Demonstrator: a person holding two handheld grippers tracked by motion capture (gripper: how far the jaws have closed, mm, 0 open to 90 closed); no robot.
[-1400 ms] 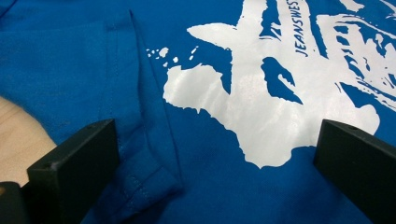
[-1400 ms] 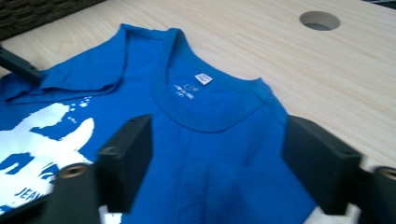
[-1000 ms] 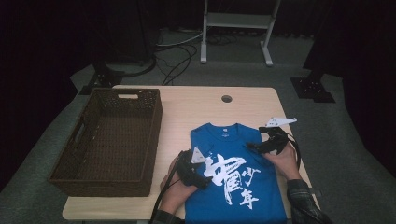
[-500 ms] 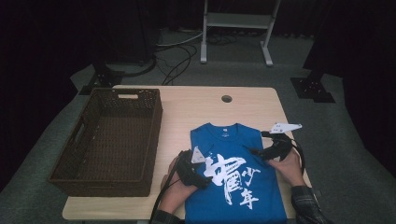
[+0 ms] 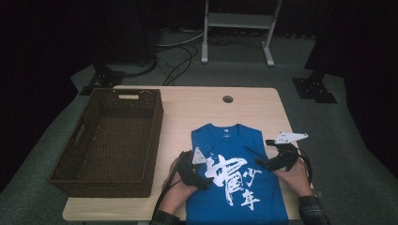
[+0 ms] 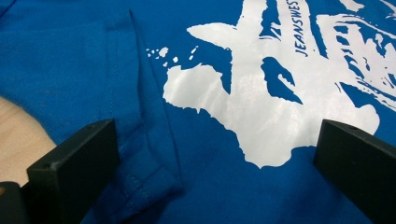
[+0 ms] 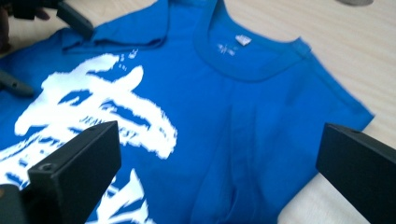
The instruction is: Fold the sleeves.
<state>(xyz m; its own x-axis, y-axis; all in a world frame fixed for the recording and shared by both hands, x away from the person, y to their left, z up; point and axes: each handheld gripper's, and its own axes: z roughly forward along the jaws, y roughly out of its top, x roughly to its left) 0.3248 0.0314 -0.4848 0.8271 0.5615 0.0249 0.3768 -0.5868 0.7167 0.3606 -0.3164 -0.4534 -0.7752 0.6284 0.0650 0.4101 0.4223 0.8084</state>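
A blue T-shirt (image 5: 237,178) with a white printed design lies flat on the near right part of the wooden bench (image 5: 197,105), collar toward the far edge and both sleeves folded in over the body. The left tool (image 5: 202,169) sits low at the shirt's left edge, its jaws spread wide; in the left gripper view they straddle the folded-in left sleeve (image 6: 140,116) and part of the white print (image 6: 261,102), holding nothing. A strip of bare bench shows just past the sleeve's hem there. The right tool (image 5: 267,152) is at the shirt's right edge, beside the folded right sleeve, and its jaws also stand apart and empty; whether their tips touch the cloth is hard to tell from the high view. In the right gripper view the collar (image 7: 252,60) with its small white label lies ahead. A dark woven basket (image 5: 110,136) stands on the left half of the bench, well apart from the shirt.
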